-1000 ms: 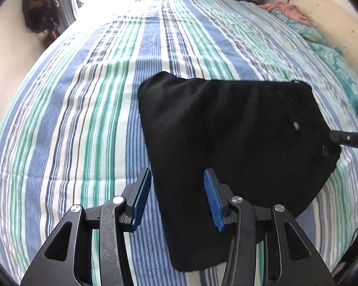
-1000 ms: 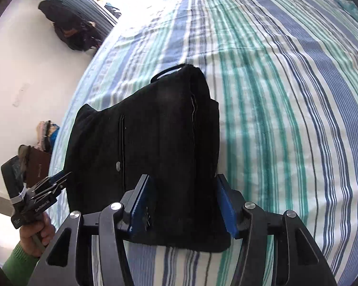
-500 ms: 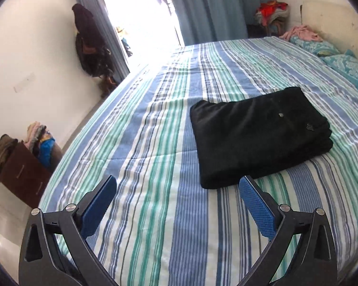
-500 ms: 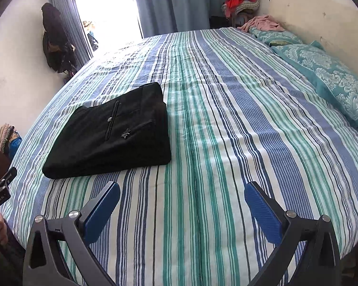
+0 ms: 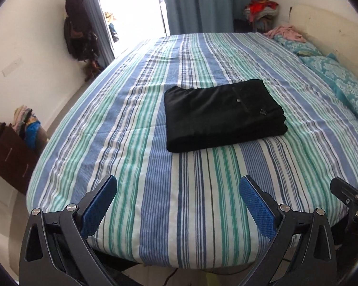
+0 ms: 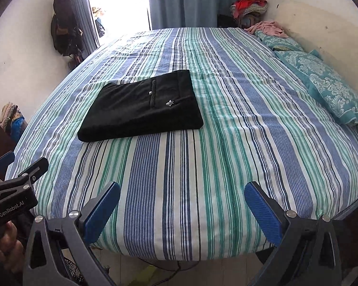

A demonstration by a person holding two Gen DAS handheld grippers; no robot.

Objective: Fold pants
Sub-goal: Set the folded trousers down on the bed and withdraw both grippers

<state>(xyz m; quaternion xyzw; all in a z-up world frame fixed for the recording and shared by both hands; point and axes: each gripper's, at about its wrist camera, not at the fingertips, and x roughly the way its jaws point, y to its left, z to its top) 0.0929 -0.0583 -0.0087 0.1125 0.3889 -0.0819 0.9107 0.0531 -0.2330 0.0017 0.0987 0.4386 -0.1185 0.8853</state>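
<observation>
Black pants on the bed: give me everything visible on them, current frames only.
The pants are black, a soft matte fabric, folded into a flat, roughly rectangular stack of several layers. The top face shows a slit pocket with a small round button and a tiny pale embroidered emblem near it. Layered fold edges show along the right side in the left wrist view. They lie flat on the striped bedspread, nothing else touching them. Both grippers are open and well back from them, near the bed's edge.
</observation>
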